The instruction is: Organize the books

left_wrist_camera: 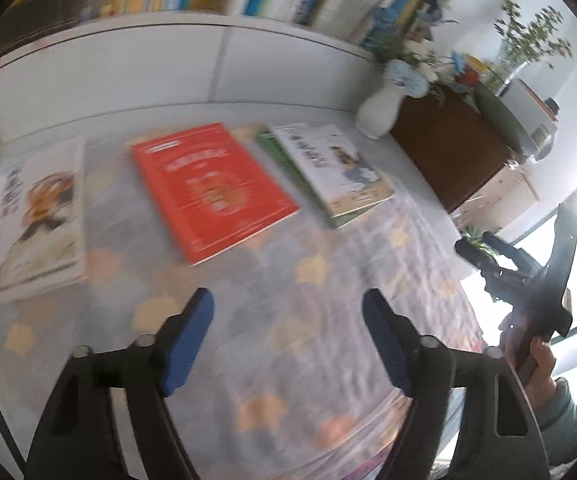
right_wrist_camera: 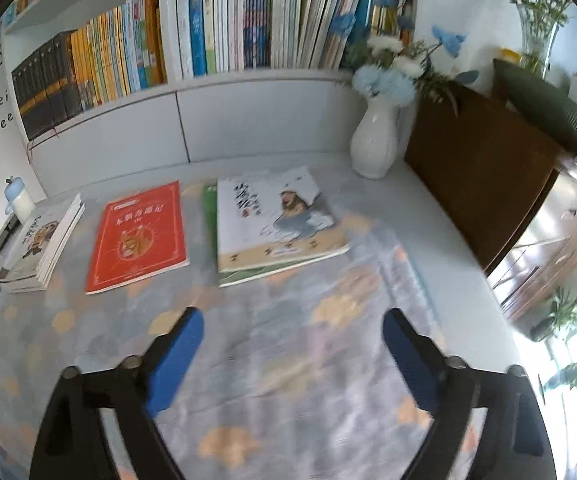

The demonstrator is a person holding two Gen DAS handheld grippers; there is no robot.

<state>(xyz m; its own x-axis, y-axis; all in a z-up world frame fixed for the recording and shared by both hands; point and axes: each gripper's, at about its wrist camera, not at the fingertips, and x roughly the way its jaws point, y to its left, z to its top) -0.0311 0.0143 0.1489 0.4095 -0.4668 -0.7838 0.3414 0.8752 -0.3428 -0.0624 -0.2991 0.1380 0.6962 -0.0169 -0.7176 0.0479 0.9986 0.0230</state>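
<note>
A red book (left_wrist_camera: 212,188) (right_wrist_camera: 138,236) lies flat in the middle of the patterned tablecloth. Left of it is a stack of white books (left_wrist_camera: 34,216) (right_wrist_camera: 42,240). Right of it a white illustrated book (left_wrist_camera: 338,168) (right_wrist_camera: 276,218) lies on a green book (left_wrist_camera: 284,160) (right_wrist_camera: 209,216). My left gripper (left_wrist_camera: 288,320) is open and empty, above the cloth in front of the red book. My right gripper (right_wrist_camera: 292,336) is open and empty, in front of the white-on-green pair; it also shows in the left wrist view (left_wrist_camera: 528,276) at the right edge.
A shelf of upright books (right_wrist_camera: 216,36) runs along the back above a white panel. A white vase with flowers (right_wrist_camera: 374,136) (left_wrist_camera: 380,110) stands at the back right beside a brown cabinet (right_wrist_camera: 476,168). A small bottle (right_wrist_camera: 16,198) stands at the far left.
</note>
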